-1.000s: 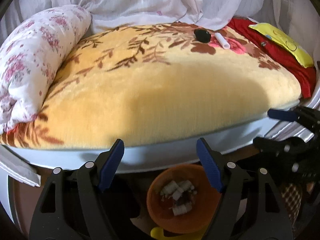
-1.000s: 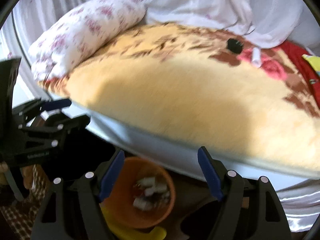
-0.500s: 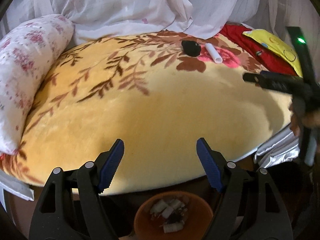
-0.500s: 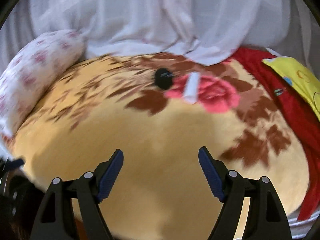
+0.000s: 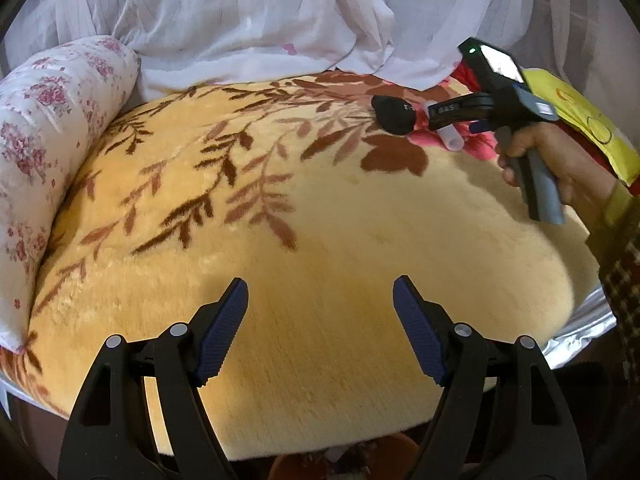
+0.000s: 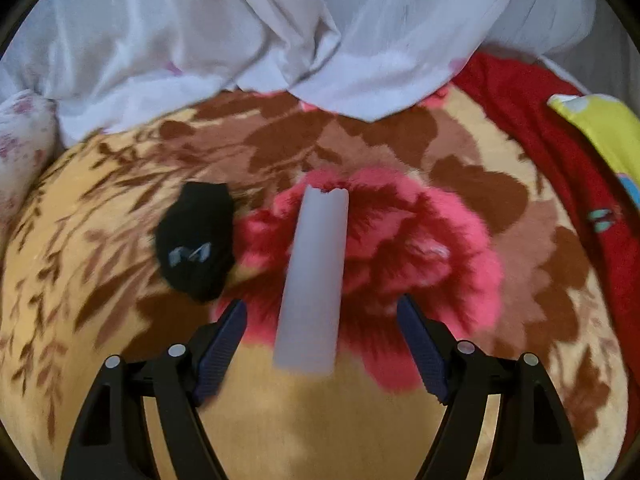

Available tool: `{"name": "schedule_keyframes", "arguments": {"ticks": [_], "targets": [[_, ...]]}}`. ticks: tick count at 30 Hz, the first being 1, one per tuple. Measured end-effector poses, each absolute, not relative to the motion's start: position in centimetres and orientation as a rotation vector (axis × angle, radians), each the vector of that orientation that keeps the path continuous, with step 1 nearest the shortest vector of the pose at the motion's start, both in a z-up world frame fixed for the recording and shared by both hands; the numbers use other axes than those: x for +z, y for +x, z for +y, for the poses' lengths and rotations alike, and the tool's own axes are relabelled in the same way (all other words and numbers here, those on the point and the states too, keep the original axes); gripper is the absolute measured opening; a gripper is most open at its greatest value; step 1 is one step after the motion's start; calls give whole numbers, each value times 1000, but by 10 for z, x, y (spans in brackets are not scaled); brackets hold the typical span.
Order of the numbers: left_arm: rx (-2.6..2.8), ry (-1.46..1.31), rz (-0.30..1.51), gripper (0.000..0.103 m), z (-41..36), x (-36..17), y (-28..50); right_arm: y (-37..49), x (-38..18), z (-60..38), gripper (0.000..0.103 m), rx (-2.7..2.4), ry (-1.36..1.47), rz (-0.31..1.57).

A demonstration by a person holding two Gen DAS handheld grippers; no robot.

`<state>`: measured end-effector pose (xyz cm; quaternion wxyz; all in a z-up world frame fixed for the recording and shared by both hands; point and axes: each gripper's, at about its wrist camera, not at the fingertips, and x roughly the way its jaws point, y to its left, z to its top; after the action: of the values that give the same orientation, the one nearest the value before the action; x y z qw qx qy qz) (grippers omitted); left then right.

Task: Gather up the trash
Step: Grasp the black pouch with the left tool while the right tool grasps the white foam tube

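Fingers spread wide on the right gripper (image 6: 320, 316), and the pale translucent plastic tube (image 6: 314, 280) lies lengthwise between them, near end touching neither pad. No readable writing on it. Just left sits the crumpled black wad (image 6: 196, 240), on the plush yellow floral blanket (image 6: 280, 420). Left gripper (image 5: 320, 308) gapes empty over bare blanket, well short.

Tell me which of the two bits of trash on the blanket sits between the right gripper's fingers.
The white tube, lying lengthwise in the open right gripper. The black crumpled lump lies outside the fingers, to the left.
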<state>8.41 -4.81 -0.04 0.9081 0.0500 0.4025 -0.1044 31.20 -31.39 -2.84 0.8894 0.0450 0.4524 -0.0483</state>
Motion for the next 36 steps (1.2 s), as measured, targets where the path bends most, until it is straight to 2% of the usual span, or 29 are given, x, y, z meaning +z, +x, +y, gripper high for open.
{"name": "schedule_keyframes", "arguments": {"ticks": [1, 2, 5, 13, 16, 22, 32, 34, 36], "targets": [[-213, 102, 831, 73, -48, -1, 88, 318, -32, -314, 64, -110, 90, 953], [-211, 102, 831, 73, -48, 0, 90, 327, -39, -313, 46, -108, 81, 988], [-215, 99, 835, 73, -53, 0, 102, 331, -44, -315, 23, -89, 102, 1013], [-241, 103, 803, 73, -98, 14, 163, 222, 16, -321, 23, -17, 124, 723], [-248, 94, 772, 79, -126, 19, 194, 188, 27, -327, 23, -21, 114, 657], [-227, 95, 772, 79, -171, 17, 252, 152, 31, -343, 24, -8, 159, 602], [-157, 102, 831, 79, -213, -20, 331, 142, 28, -349, 25, 27, 170, 569], [-153, 97, 836, 75, -215, -26, 339, 142, 27, -348, 25, 35, 173, 569], [-186, 78, 852, 53, -216, -33, 346, 142, 27, -345, 25, 46, 167, 566]]}}
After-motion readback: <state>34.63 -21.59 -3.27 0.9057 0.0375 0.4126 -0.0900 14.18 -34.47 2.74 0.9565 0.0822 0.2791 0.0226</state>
